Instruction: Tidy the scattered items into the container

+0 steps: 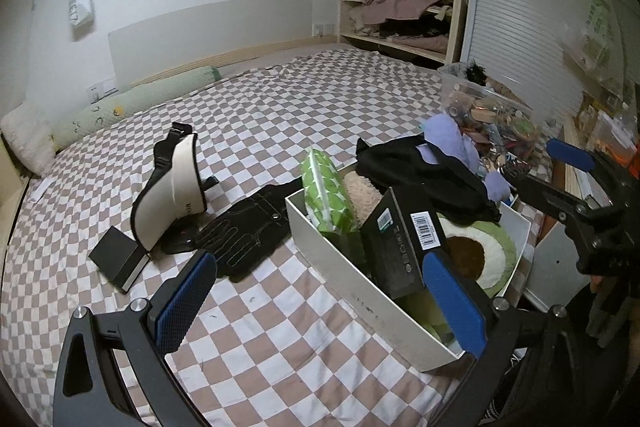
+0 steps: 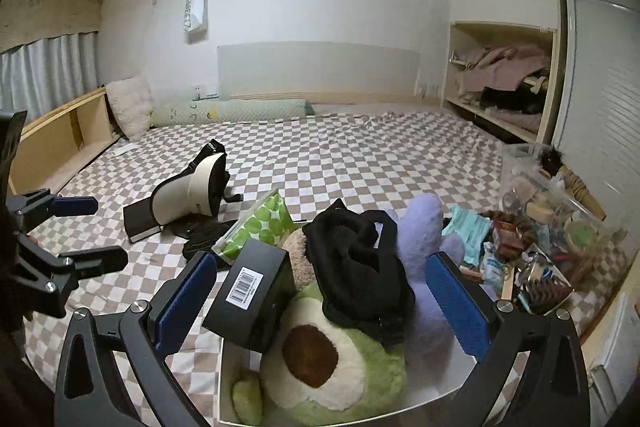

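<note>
White box (image 1: 372,311) sits on checked bed (image 1: 280,99), long axis running diagonally away from left claw (image 1: 320,301), just ahead betw. its spread, empty fingers. Right claw (image 2: 322,301) hovers over box, also wide open, holding nothing. Inside: 1 plush avocado (image 2: 320,367), 1 black carton (image 2: 256,291) tilted, 1 black cloth (image 2: 360,267), 1 purple plush (image 2: 420,227), 1 dotted green pouch (image 1: 324,187). Outside, ahead-left of left claw: 1 stitched black glove (image 1: 244,231), 1 white visor (image 1: 176,183), 1 flat black booklet (image 1: 118,259).
</note>
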`<state>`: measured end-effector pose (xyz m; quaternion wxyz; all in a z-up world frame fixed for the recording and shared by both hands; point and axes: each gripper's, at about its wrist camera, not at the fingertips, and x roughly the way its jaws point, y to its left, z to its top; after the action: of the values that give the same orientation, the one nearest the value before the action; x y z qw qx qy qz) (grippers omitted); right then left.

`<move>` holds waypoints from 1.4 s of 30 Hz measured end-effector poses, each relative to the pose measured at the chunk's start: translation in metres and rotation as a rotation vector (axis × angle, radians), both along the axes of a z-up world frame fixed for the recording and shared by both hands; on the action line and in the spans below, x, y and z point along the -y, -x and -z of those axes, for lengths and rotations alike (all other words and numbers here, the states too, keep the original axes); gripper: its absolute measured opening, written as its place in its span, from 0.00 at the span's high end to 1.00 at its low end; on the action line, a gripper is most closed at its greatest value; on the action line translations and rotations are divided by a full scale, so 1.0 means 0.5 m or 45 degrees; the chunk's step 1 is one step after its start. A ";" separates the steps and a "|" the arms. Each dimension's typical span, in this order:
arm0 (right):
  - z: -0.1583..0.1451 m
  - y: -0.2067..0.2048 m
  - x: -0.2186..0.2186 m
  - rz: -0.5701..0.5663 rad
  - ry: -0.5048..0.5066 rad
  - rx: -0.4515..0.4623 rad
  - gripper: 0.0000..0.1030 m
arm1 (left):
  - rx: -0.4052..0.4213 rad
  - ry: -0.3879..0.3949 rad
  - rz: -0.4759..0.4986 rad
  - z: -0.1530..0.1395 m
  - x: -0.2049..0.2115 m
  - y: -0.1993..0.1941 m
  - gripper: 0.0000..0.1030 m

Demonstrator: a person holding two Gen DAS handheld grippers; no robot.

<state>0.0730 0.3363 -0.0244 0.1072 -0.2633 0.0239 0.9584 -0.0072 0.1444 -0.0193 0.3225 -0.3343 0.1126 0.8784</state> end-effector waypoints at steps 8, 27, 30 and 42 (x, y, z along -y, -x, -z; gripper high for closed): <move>0.006 -0.009 0.021 0.010 -0.027 0.001 0.00 | 0.024 -0.054 -0.074 -0.005 0.038 -0.010 0.00; 0.027 0.000 0.051 0.031 -0.072 0.064 0.00 | 0.103 -0.053 -0.218 0.020 0.085 -0.027 0.00; 0.033 0.004 0.051 0.037 -0.077 0.087 0.00 | 0.119 -0.052 -0.225 0.023 0.089 -0.024 0.00; 0.035 0.007 0.051 0.031 -0.088 0.106 0.00 | 0.112 -0.033 -0.231 0.027 0.090 -0.027 0.00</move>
<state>0.0695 0.3107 -0.0418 0.1287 -0.2990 -0.0106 0.9455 0.0062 0.0996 -0.0327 0.2507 -0.3774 0.0562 0.8897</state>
